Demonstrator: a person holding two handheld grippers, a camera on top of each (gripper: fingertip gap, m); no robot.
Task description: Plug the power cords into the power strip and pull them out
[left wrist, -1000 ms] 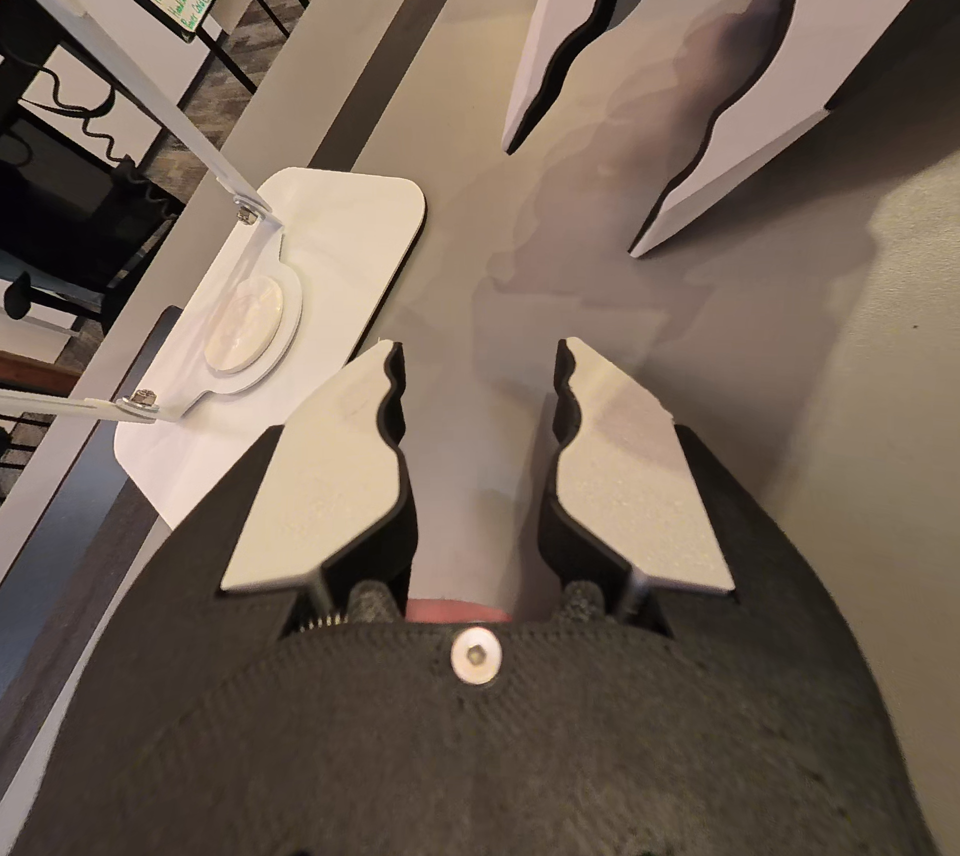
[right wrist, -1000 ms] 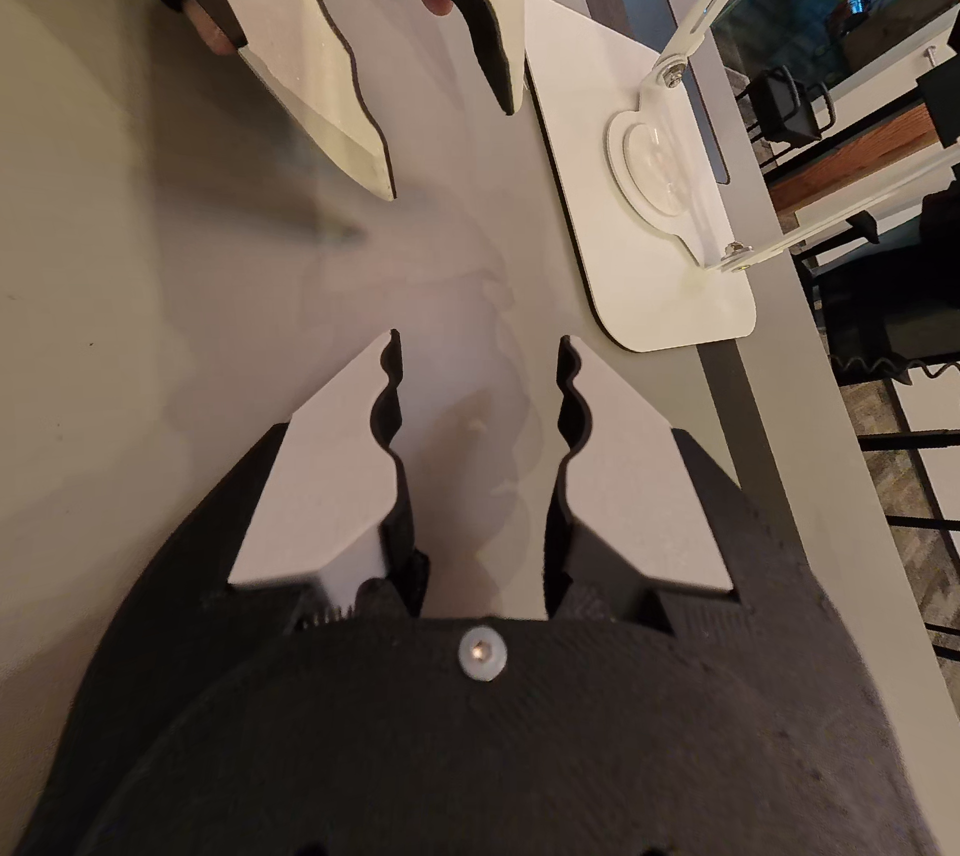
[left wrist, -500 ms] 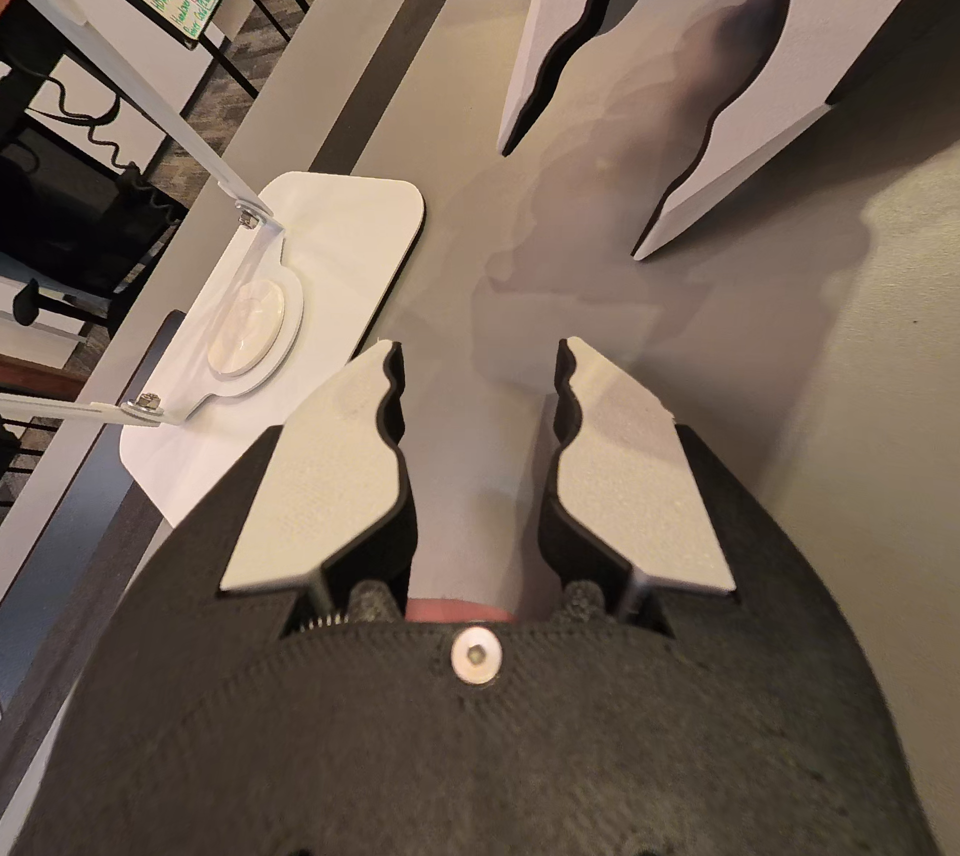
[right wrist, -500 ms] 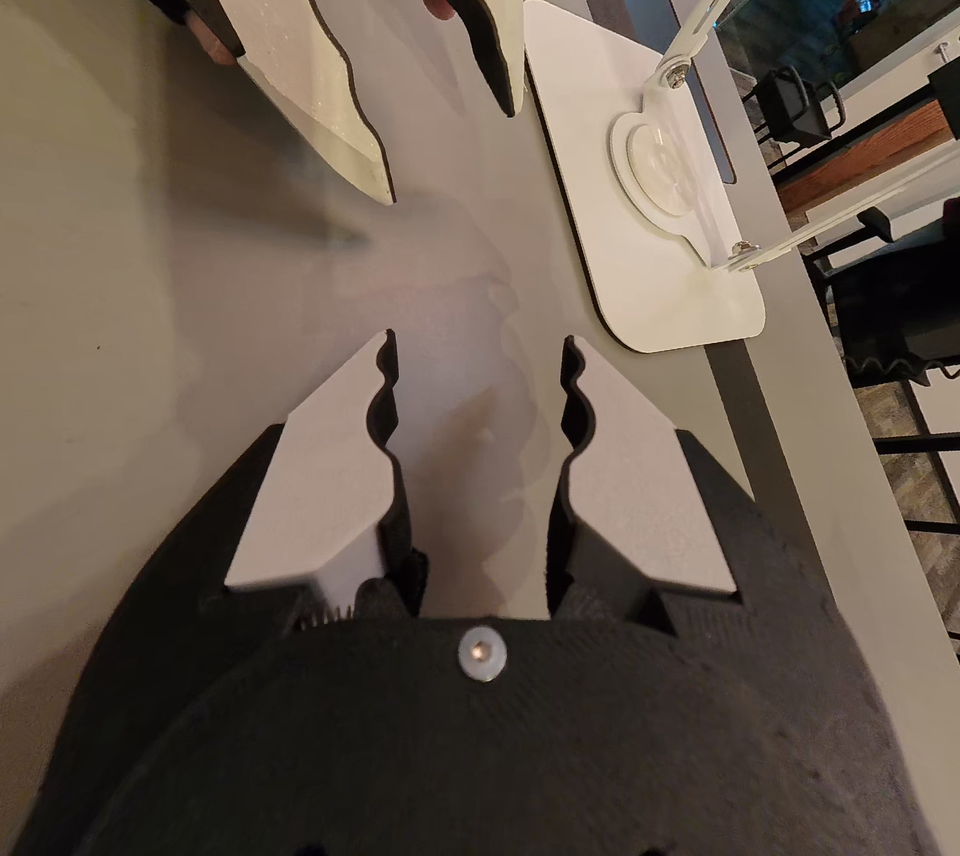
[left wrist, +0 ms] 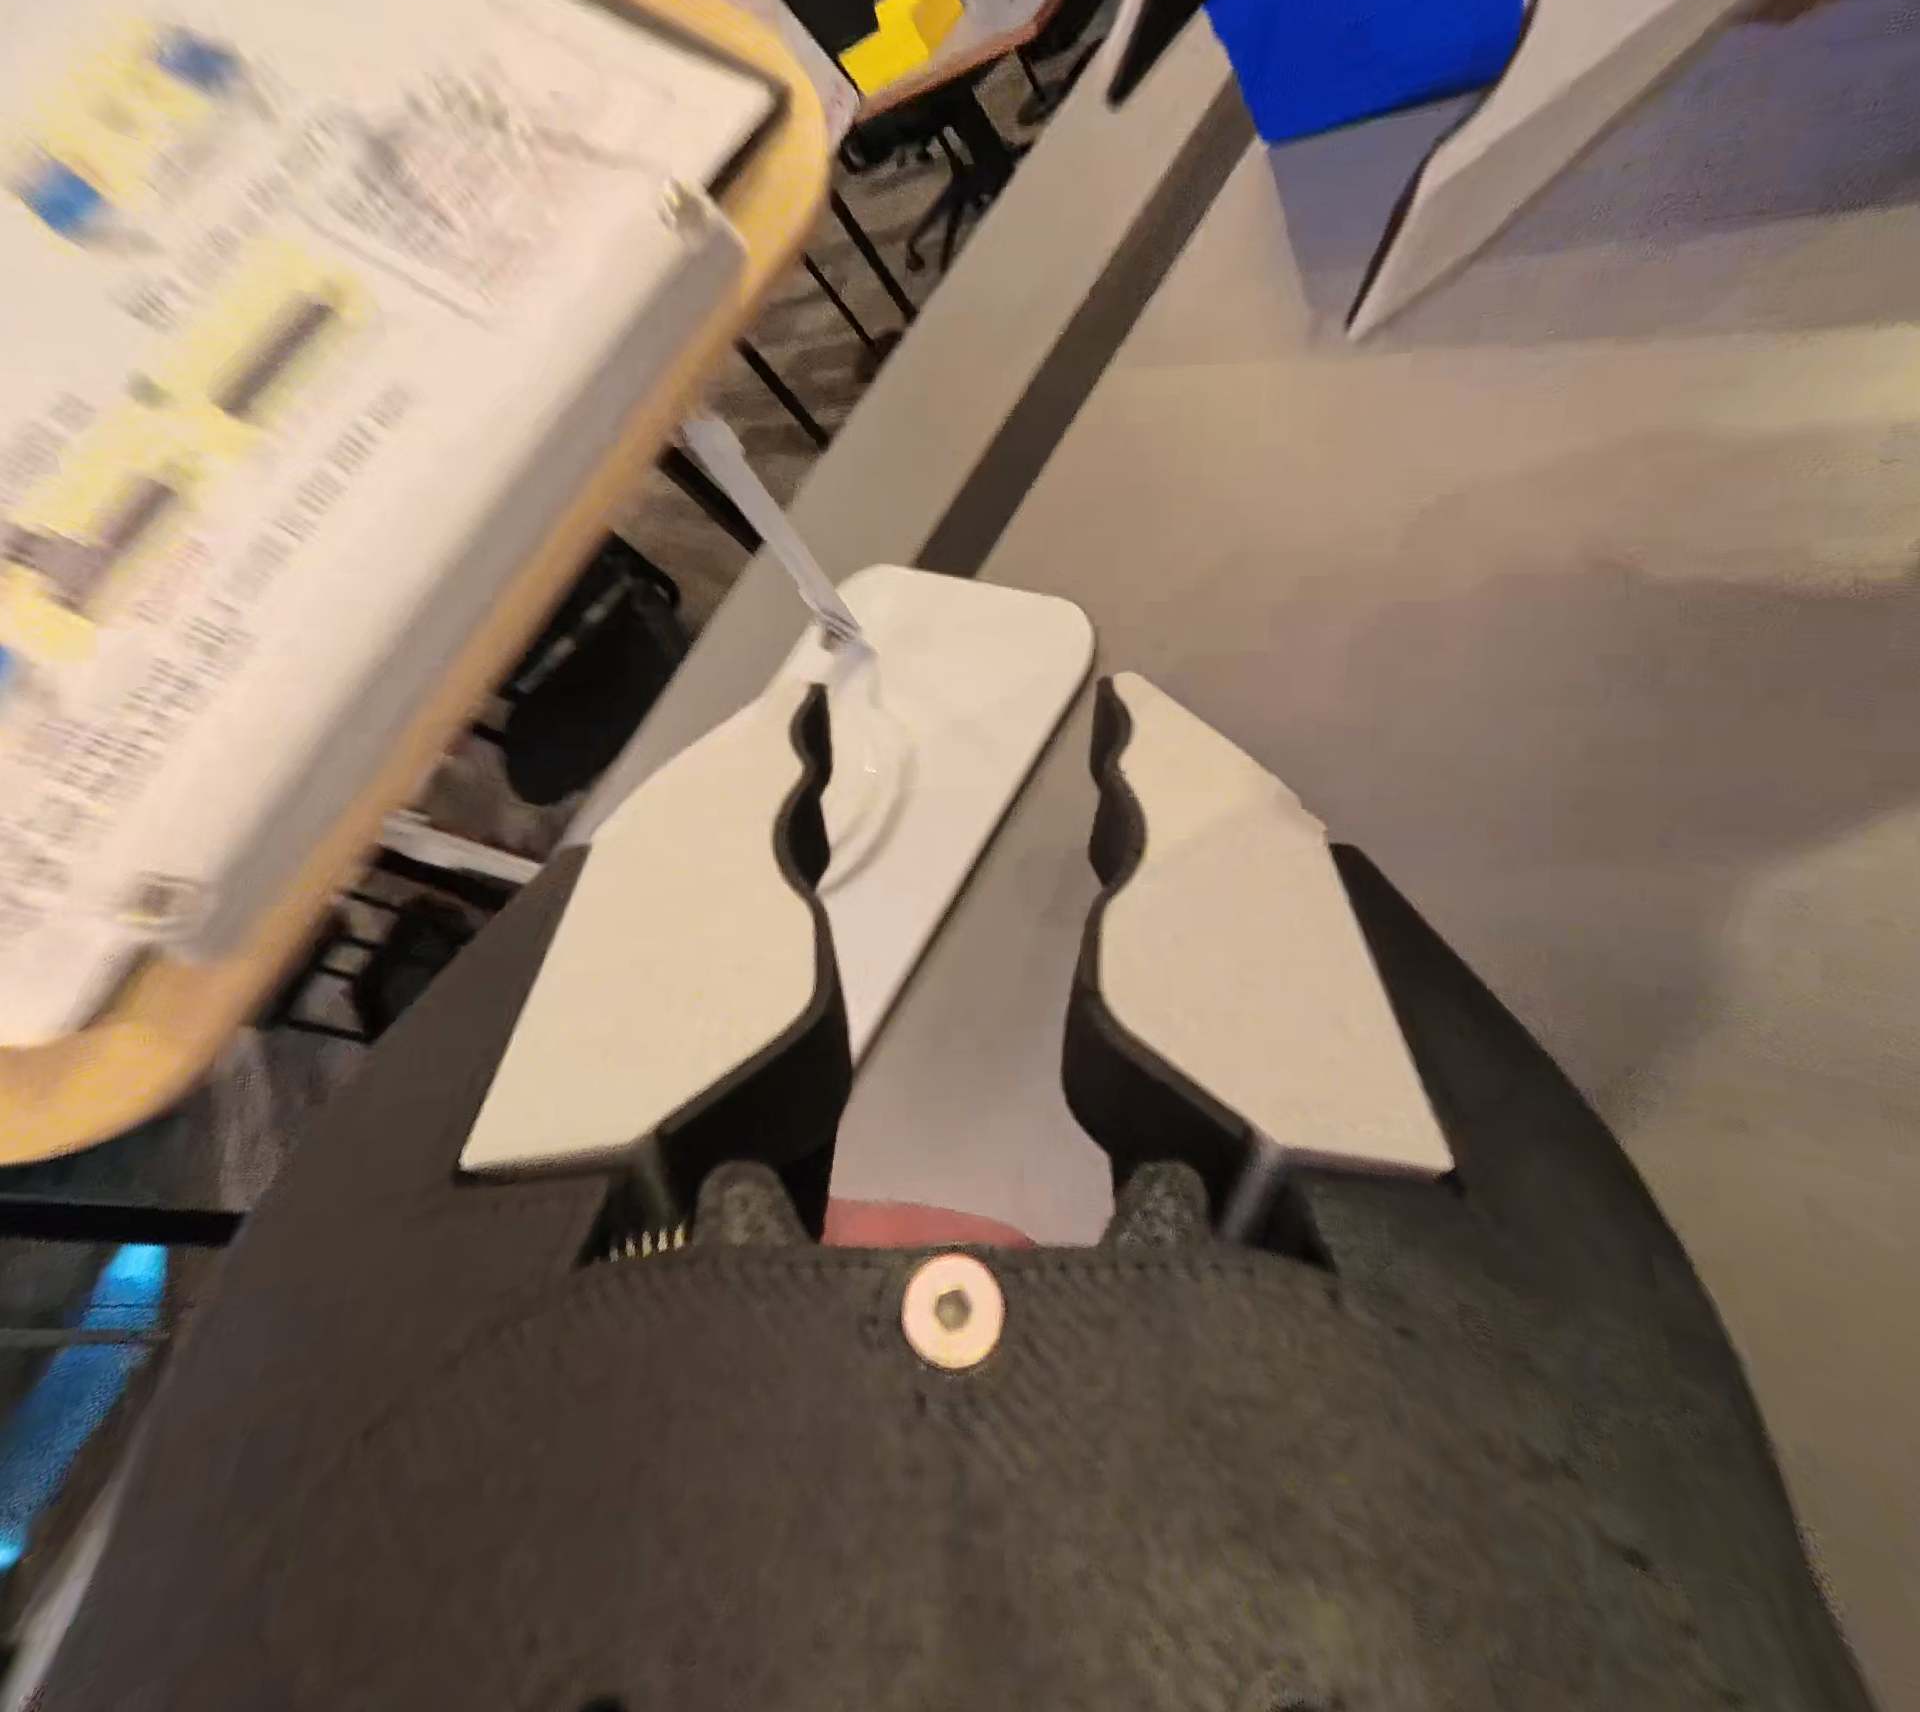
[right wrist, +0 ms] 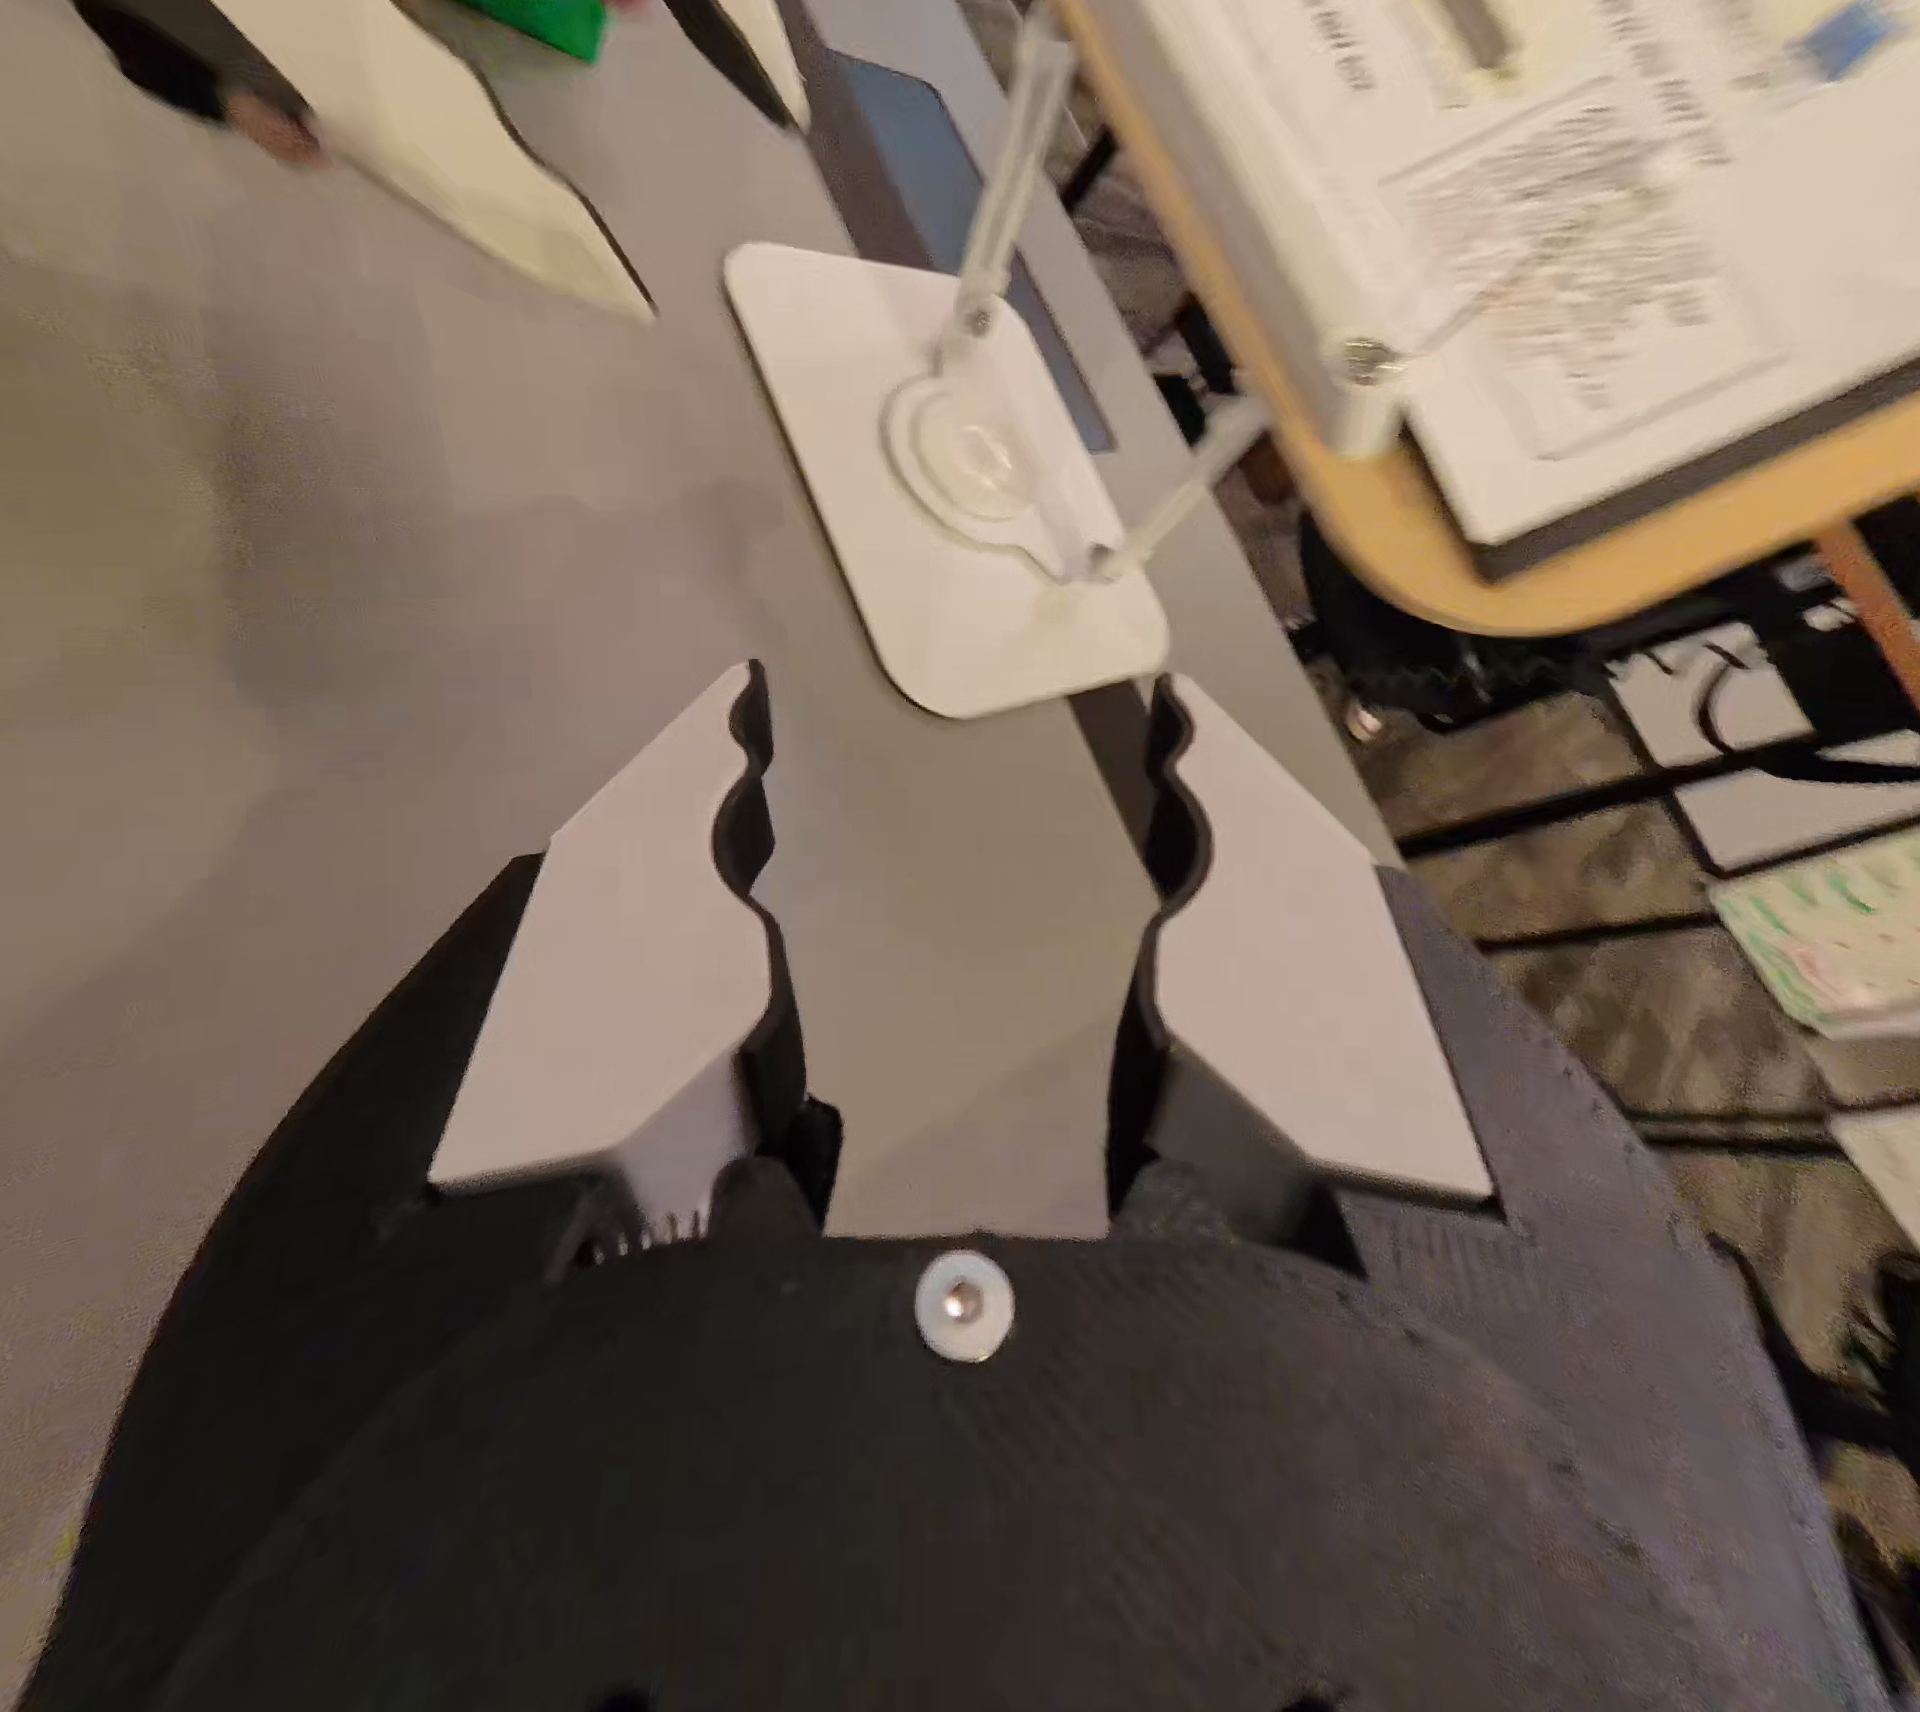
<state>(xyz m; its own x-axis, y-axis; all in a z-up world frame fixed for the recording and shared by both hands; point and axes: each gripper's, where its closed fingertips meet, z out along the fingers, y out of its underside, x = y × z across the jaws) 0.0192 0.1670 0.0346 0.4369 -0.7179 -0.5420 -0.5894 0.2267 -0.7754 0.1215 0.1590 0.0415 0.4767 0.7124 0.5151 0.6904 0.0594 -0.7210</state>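
Note:
No power strip or power cord shows in either view. My left gripper (left wrist: 961, 696) is open and empty above the grey table (left wrist: 1455, 727). My right gripper (right wrist: 956, 686) is open and empty above the same table (right wrist: 312, 519). The right gripper also shows at the top right of the left wrist view (left wrist: 1299, 104), open. The left gripper shows at the top left of the right wrist view (right wrist: 717, 208), open, with a hand behind it. Both views are blurred by motion.
A white stand base (left wrist: 966, 727) with a clear suction disc sits near the table edge, also in the right wrist view (right wrist: 935, 499). Thin rods rise from it to a raised board with printed sheets (left wrist: 260, 363), also in the right wrist view (right wrist: 1558, 156). Beyond the table edge is floor (right wrist: 1610, 935).
Both grippers have lifted and tilted upward, so the raised board and the room behind now show. The stand base has shifted toward the centre of both views. Both stay open.

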